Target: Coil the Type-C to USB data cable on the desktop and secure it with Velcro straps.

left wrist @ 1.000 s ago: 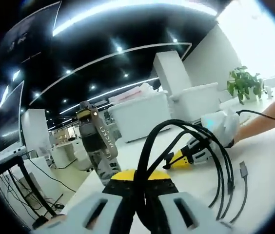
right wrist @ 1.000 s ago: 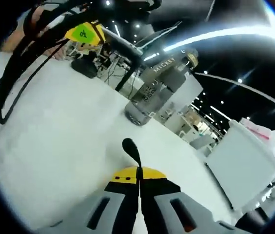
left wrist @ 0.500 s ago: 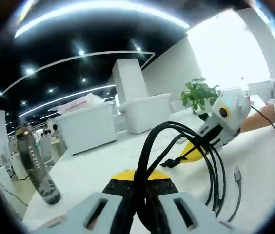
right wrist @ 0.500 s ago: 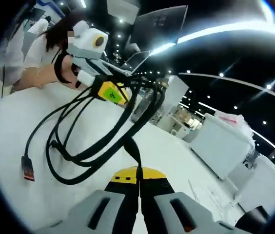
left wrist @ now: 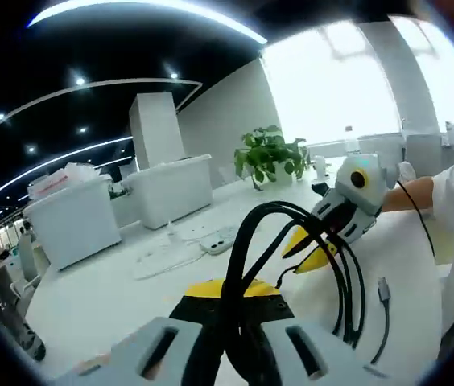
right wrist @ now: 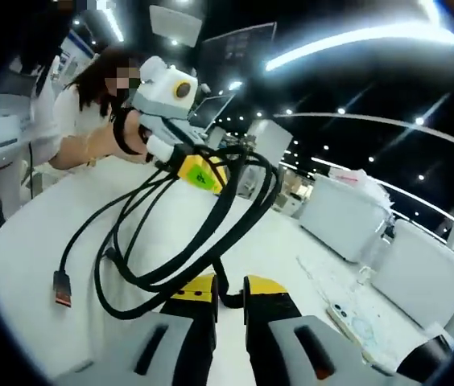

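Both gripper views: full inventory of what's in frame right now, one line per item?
data cable: 1, black, coiled in loops and held up above the white desktop
USB plug: 1, dark with an orange-red tip, hanging at a loose cable end
second plug: 1, grey, hanging at the other loose end
strap tab: 1, black, between the right gripper's jaws
potted plant: 1, green, far end of the desk
storage bins: 2, white, back of the desk
bottle: 1, grey, left edge of the left gripper view
left gripper: shut on the cable bundle
right gripper: jaws slightly apart
person's arm: behind the left gripper
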The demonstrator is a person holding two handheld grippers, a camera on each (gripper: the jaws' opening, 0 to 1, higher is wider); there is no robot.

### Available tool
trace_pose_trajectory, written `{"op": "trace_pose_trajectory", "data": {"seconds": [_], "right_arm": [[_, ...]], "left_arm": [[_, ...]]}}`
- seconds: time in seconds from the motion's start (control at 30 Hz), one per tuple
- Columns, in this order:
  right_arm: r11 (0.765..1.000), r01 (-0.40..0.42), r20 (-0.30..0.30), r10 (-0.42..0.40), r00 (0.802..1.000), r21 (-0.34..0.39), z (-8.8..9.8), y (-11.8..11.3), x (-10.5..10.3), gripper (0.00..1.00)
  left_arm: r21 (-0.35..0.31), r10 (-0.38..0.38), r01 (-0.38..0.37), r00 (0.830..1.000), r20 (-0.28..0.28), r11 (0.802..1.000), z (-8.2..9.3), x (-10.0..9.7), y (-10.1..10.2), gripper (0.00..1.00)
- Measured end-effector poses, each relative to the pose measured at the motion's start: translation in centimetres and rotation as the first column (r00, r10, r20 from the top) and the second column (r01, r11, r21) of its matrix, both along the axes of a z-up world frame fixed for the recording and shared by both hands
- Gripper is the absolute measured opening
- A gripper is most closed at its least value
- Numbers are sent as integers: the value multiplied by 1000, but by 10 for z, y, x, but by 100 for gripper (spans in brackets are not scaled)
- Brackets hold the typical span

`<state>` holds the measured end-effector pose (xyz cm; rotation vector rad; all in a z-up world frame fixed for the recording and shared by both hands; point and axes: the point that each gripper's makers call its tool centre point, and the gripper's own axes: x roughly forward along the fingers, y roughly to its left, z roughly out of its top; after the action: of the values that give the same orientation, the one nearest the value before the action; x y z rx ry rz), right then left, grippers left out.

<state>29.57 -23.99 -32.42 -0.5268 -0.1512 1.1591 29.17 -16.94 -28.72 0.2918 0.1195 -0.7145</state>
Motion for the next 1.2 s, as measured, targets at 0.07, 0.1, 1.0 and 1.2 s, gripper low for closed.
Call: {"op": "trace_pose_trajectory", "data": {"seconds": [0.07,0.1,1.0,1.2], "right_arm": [[999,-1,-67,5,998,48,0,-6,-5,12],[998,-8,-92,14,996,64,-2,-9,-9,12],[998,55,-115,-54,992,9,-16,-16,-39,23],[998,53,-106,-57,993,-37,-27,-11,-42,25]], "left_arm": [[17,-7,7,1000,-17,1000,-6,3,-8,6],[24,-9,10,1000,-25,1000,-9,4,-11,6],[262,20,24,987,-162,965,-90,24,-45,16],[202,-2,35,987,-160,979,-74,18,-43,16]]}}
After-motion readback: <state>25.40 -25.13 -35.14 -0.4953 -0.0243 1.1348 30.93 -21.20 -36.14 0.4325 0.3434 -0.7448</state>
